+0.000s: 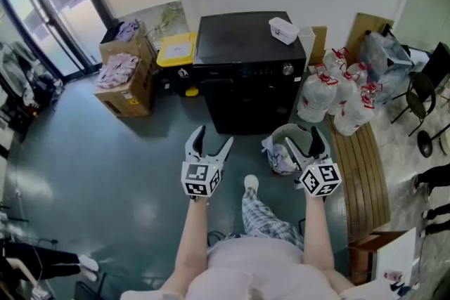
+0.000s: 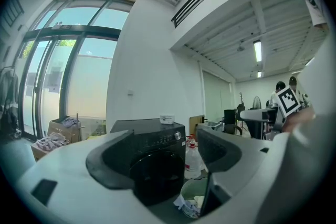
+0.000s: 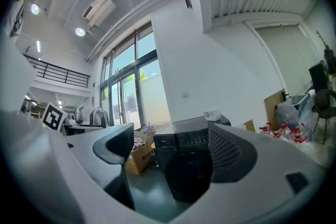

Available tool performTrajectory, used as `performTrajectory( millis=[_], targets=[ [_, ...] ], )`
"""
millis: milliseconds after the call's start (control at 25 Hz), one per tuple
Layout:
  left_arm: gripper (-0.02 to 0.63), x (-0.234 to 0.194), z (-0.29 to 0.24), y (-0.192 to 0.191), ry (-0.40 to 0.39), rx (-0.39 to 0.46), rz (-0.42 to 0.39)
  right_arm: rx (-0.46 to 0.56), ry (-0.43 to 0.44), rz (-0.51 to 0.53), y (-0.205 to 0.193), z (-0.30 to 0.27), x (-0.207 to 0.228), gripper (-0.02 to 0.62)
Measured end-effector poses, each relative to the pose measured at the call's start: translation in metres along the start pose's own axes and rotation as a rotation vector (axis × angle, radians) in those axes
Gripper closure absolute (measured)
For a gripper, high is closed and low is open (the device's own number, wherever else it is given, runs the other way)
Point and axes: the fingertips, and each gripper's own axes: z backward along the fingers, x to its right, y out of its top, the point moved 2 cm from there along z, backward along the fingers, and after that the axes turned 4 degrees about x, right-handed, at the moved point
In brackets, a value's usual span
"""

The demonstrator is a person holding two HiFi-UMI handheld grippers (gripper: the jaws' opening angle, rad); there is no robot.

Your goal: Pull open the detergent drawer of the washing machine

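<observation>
Left gripper and right gripper are spread and empty, well apart from the washer. One should approach the drawer squarely and pull straight.

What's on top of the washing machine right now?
A small white box sits near the right rear corner of the washing machine top; the rest of that top looks bare. What the box holds is too small to tell.

An open office or test hall, not a home: tall glass doors, a high ceiling with strip lights, cardboard boxes and water jugs beside a lone washing machine.
</observation>
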Motion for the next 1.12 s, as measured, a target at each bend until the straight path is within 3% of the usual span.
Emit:
performTrajectory(
  millis=[440,800,1120],
  targets=[
    [0.242,-0.097,-0.125,0.004,0.042,-0.008,0.000,-0.011,0.066,0.008,-0.007,-0.174,0.030,0.158],
    [0.242,-0.176,-0.245,0.011,0.077,-0.018,-0.059,-0.037,0.147,0.023,-0.008,-0.337,0.056,0.160],
    [0.242,-0.223,-0.294,0.010,0.085,-0.036,-0.028,-0.066,0.155,0.026,-0.016,-0.405,0.061,0.160]
  ],
)
